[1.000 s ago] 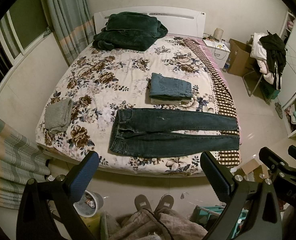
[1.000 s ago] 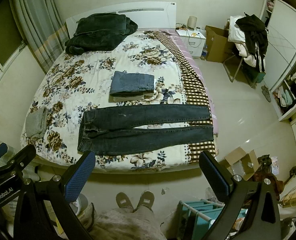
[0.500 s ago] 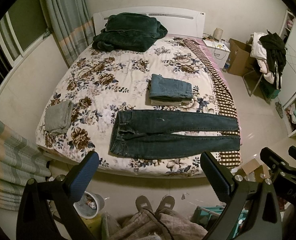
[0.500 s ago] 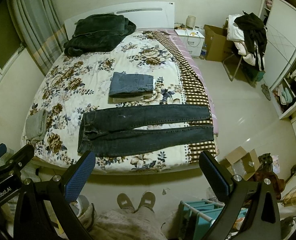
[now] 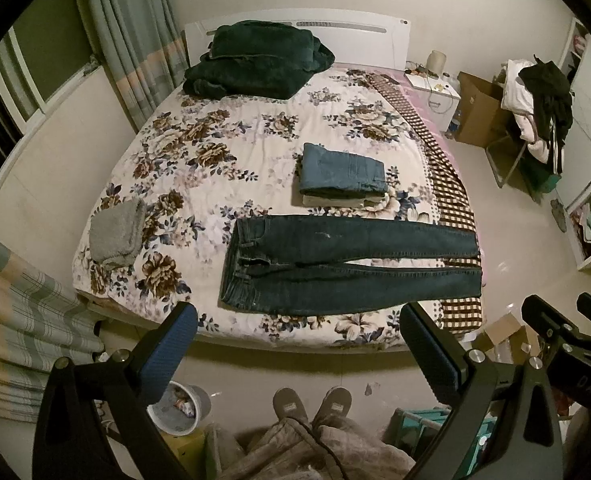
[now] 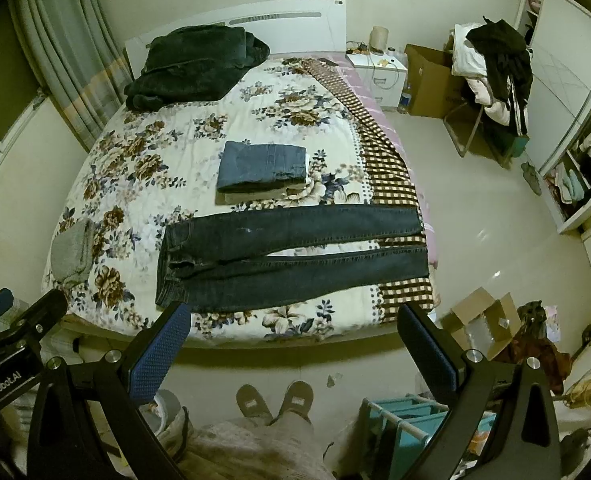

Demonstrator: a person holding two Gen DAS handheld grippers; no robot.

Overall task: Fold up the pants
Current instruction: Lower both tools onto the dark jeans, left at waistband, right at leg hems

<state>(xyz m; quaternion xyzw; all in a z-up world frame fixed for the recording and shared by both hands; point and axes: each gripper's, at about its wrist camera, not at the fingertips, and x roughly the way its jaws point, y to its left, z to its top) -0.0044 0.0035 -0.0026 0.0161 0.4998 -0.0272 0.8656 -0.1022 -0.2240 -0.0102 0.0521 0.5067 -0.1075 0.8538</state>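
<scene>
Dark blue jeans point(image 5: 335, 264) point(image 6: 279, 256) lie flat and unfolded across the near part of the floral bed point(image 5: 215, 152) point(image 6: 167, 152), waistband to the left, both legs stretched right onto the checked cover. My left gripper point(image 5: 299, 344) is open and held high above the floor, short of the bed's near edge, with nothing between its fingers. My right gripper point(image 6: 295, 344) is open too, equally far back and empty. Each gripper's body shows at the edge of the other's view.
Folded jeans point(image 5: 341, 170) rest on a pale folded garment behind the flat pair. A grey cloth point(image 5: 113, 232) lies at the bed's left edge, a dark green blanket point(image 5: 255, 58) at the headboard. The person's slippered feet point(image 5: 311, 404) stand on the floor; boxes and a clothes-laden chair point(image 6: 491, 76) are right.
Both views have shifted slightly; the bed and jeans sit a little higher in frame. The jeans have not moved and both grippers stay open.
</scene>
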